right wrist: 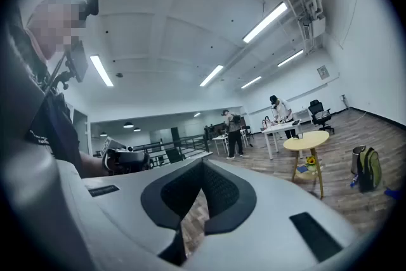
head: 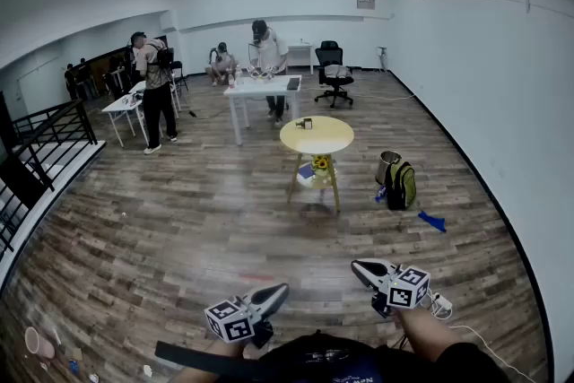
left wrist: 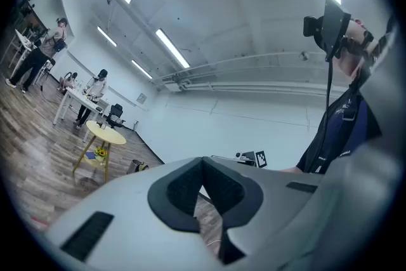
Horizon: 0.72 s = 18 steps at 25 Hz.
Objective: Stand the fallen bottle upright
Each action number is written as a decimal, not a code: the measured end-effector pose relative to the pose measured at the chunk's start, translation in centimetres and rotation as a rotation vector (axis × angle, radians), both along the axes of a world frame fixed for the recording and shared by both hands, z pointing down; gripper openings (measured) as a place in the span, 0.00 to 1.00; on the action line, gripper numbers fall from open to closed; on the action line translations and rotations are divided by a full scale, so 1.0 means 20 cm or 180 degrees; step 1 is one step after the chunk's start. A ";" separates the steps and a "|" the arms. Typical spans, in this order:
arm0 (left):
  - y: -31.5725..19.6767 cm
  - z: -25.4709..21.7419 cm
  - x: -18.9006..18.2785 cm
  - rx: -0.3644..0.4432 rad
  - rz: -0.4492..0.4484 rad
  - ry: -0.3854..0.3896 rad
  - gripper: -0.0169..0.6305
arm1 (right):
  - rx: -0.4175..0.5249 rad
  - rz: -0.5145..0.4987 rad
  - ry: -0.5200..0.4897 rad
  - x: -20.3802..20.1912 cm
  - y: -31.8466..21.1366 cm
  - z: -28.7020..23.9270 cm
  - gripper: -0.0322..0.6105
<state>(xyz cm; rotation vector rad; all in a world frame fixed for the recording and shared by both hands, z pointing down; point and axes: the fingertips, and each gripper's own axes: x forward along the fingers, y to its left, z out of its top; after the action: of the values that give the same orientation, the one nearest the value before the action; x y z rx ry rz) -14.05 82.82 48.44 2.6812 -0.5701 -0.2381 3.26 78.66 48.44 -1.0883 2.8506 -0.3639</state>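
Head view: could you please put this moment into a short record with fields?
left gripper: jaws together, nothing between them, held level
right gripper: jaws together, nothing between them, held level
round yellow table: well ahead of both grippers
small object: on the tabletop, too small to identify
backpack: on the floor, right of the table
task: not begun

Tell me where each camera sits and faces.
Head view: on the person's head, facing forward and down at the round yellow table; left gripper, right gripper and a forearm show below.
Left gripper view: on the left gripper, along its shut jaws; the person's torso shows right.
Right gripper view: on the right gripper, along its shut jaws; the torso shows left.
Shared: all three see the table.
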 end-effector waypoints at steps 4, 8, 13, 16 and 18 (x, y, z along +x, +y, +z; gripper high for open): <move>0.00 0.01 0.02 -0.0008 0.0018 0.0005 0.04 | -0.0010 0.0006 -0.0006 0.01 0.00 0.01 0.04; -0.01 0.01 0.05 -0.0001 0.0027 0.0009 0.04 | -0.0001 0.0010 0.0005 0.04 -0.01 0.01 0.04; -0.03 0.02 0.05 -0.0023 0.0032 0.0011 0.04 | -0.0023 0.0031 -0.0051 0.05 -0.04 0.01 0.04; -0.05 0.03 0.05 -0.0027 0.0040 0.0012 0.04 | -0.0047 0.0055 -0.0083 0.04 -0.07 0.02 0.04; -0.06 0.03 0.04 -0.0027 0.0040 0.0017 0.04 | -0.0054 0.0052 -0.0097 0.03 -0.08 0.02 0.04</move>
<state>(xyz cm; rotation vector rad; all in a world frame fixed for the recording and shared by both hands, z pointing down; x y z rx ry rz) -13.33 81.69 48.96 2.6744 -0.5513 -0.2388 3.92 77.11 48.91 -1.0989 2.8155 -0.4009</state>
